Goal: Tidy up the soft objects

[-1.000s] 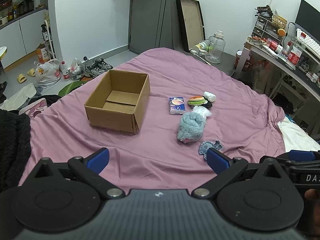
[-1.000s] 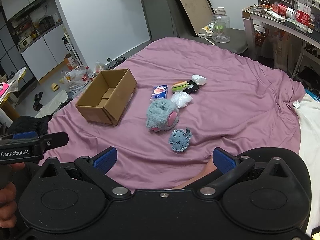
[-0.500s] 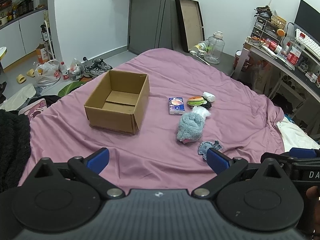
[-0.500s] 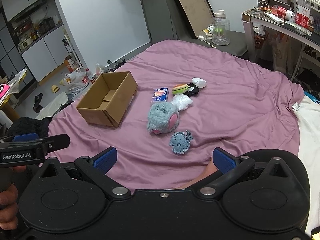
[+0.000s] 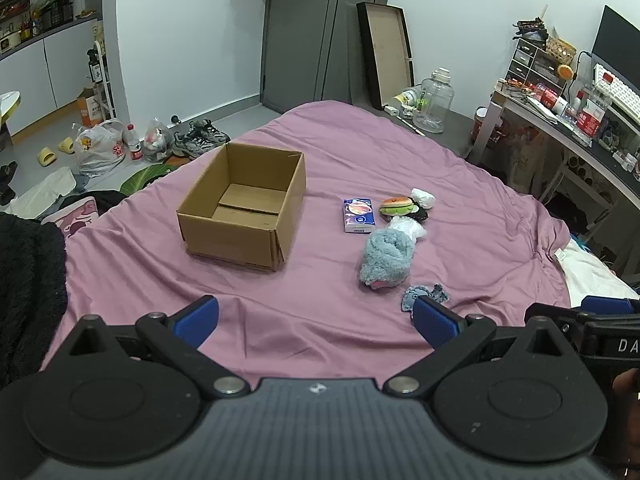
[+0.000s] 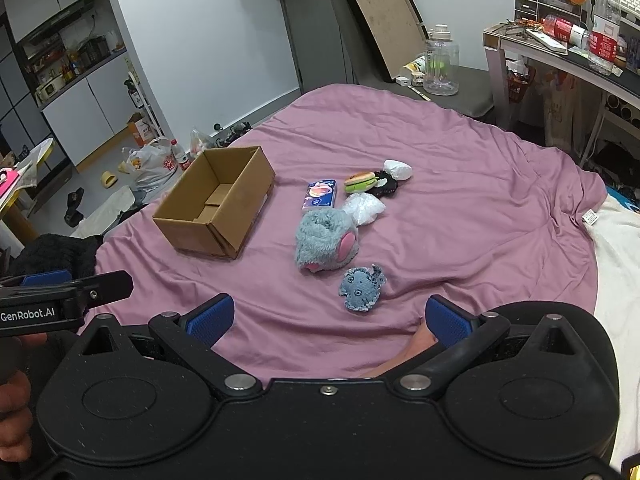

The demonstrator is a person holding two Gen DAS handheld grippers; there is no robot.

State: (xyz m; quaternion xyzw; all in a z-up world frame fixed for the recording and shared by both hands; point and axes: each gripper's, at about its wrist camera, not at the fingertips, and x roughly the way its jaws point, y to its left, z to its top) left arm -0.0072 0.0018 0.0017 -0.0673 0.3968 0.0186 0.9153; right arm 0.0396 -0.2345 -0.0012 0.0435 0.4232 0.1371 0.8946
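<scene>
An open empty cardboard box (image 5: 244, 216) (image 6: 216, 202) sits on the purple bed. To its right lie a fluffy blue-grey plush (image 5: 386, 258) (image 6: 326, 240), a small blue denim toy (image 5: 420, 296) (image 6: 362, 288), a burger plush (image 5: 396, 205) (image 6: 360, 181), a blue tissue pack (image 5: 358, 215) (image 6: 320, 194), a crumpled clear bag (image 5: 408, 226) (image 6: 364, 208), a black soft item (image 6: 386, 188) and a white wad (image 5: 423, 198) (image 6: 398, 170). My left gripper (image 5: 316, 316) and right gripper (image 6: 328, 316) are both open and empty, held above the near bed edge.
The purple bedspread (image 5: 360, 152) covers the bed. A black fleece garment (image 5: 28, 276) lies at the left edge. A desk (image 5: 568, 128) with clutter stands at the right. Bags and shoes (image 5: 200, 142) lie on the floor beyond.
Both grippers have shifted slightly forward toward the objects. Nothing on the bed has moved.
</scene>
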